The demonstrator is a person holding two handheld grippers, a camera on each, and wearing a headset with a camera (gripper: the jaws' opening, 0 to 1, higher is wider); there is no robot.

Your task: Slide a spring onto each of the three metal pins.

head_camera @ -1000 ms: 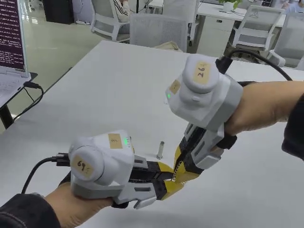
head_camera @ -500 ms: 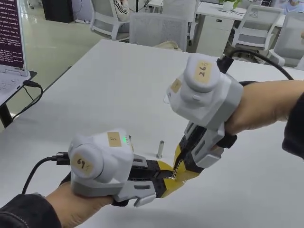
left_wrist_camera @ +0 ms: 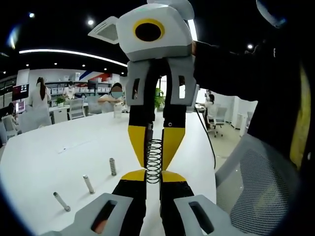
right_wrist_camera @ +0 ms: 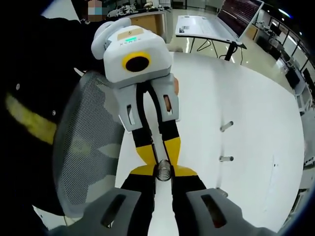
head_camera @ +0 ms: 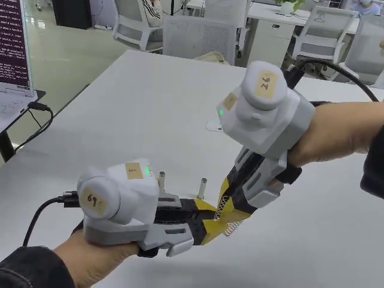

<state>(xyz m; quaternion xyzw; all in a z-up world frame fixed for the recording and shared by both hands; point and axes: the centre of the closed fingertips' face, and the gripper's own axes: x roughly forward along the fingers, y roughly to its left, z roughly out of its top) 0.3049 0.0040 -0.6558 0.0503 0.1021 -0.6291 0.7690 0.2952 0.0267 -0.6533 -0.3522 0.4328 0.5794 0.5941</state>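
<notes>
A small coil spring point(head_camera: 224, 208) hangs between my two grippers just above the white table point(head_camera: 138, 108). My left gripper point(head_camera: 207, 225) reaches in from the lower left, shut on one end. From above right, my right gripper point(head_camera: 231, 206) is shut on the other end. In the left gripper view the spring point(left_wrist_camera: 154, 160) runs from my own tips point(left_wrist_camera: 153, 176) up into the right gripper's yellow tips. Two bare metal pins point(head_camera: 161, 179) point(head_camera: 203, 188) stand just behind the jaws. Three pins show in a row; the farthest pin point(left_wrist_camera: 112, 166) looks ribbed, as if wearing a spring.
A laptop point(head_camera: 13, 54) on a stand sits off the table's left edge, with a cable hanging from it. Office chairs point(head_camera: 198, 36) and desks stand beyond the far edge. A small flat white thing point(head_camera: 213, 126) lies on the table behind the right gripper.
My left gripper has drawn back to the left, uncovering a second pin. The right gripper has shifted slightly right, and more of the spring's coils show between the two sets of jaws.
</notes>
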